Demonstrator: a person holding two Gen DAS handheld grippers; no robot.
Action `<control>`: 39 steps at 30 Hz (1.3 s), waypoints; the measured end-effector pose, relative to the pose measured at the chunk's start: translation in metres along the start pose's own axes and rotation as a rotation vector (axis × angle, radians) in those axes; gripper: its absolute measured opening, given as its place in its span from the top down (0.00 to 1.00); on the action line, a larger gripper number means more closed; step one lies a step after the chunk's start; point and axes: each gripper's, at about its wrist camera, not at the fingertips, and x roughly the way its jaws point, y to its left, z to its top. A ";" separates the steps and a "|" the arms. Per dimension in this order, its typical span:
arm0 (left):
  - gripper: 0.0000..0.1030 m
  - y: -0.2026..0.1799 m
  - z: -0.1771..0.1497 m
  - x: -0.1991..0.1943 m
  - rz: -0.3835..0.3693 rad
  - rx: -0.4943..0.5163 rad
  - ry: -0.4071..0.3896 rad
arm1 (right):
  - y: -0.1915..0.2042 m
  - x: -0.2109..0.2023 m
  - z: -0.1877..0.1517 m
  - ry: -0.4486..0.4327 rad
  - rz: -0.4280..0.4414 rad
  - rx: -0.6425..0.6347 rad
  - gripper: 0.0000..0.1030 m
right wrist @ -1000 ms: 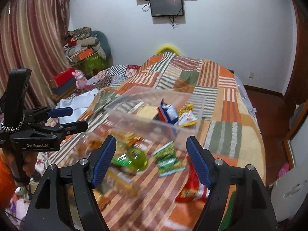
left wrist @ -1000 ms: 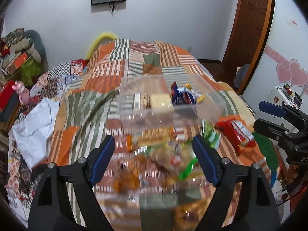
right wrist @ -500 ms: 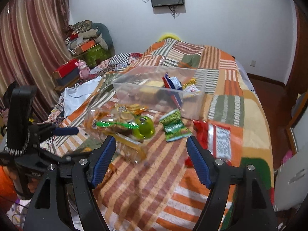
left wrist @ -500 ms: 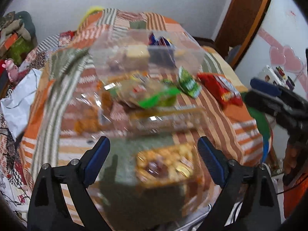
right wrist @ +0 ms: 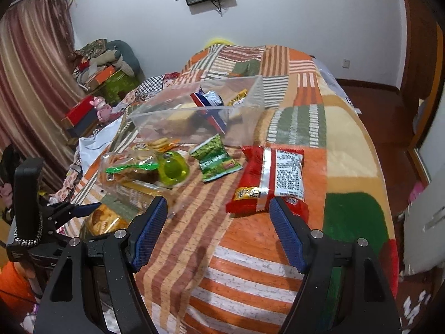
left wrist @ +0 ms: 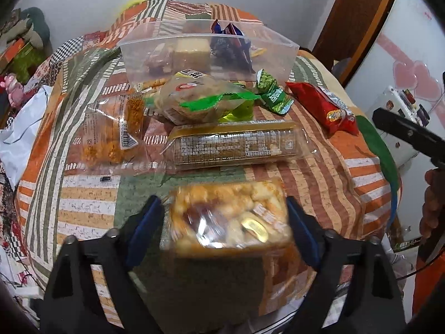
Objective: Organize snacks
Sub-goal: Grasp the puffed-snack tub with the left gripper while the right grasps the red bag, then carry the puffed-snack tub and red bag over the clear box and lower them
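A clear bag of orange puffed snacks (left wrist: 230, 217) lies on the patchwork quilt's near edge, between the blue pads of my left gripper (left wrist: 225, 228). The jaws are closing, with the pads close beside the bag's sides. In the right wrist view the same bag (right wrist: 103, 220) shows at far left. My right gripper (right wrist: 218, 231) hangs open over bare quilt, just short of a red packet (right wrist: 272, 178). Farther back stands a clear plastic bin (left wrist: 278, 53) holding a few snacks.
Between bag and bin lie a long biscuit packet (left wrist: 233, 147), a green-banded bread bag (left wrist: 194, 103), an orange cake bag (left wrist: 111, 133), a green packet (right wrist: 217, 161) and a green jelly cup (right wrist: 172, 168). The quilt drops off at the near and right edges.
My left gripper has sunk and tilted toward the near snacks; the puffed-snack bag now sits between its narrowing jaws. My right gripper has dipped and drifted toward the red packet, still equally open.
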 end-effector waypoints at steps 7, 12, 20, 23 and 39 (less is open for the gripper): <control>0.29 -0.004 0.006 -0.019 0.006 0.028 -0.065 | -0.009 0.008 0.001 0.014 -0.011 0.022 0.29; 0.29 -0.003 0.020 -0.043 0.005 0.019 -0.145 | -0.017 0.013 0.005 0.018 -0.031 0.041 0.29; 0.29 0.012 0.053 -0.064 0.008 -0.016 -0.244 | -0.034 0.029 0.015 0.038 -0.087 0.062 0.21; 0.29 0.013 0.062 -0.064 0.008 -0.011 -0.266 | -0.040 0.039 0.019 0.056 -0.092 0.078 0.21; 0.29 0.030 0.076 -0.033 0.003 -0.068 -0.231 | -0.056 0.065 0.019 0.098 -0.075 0.169 0.38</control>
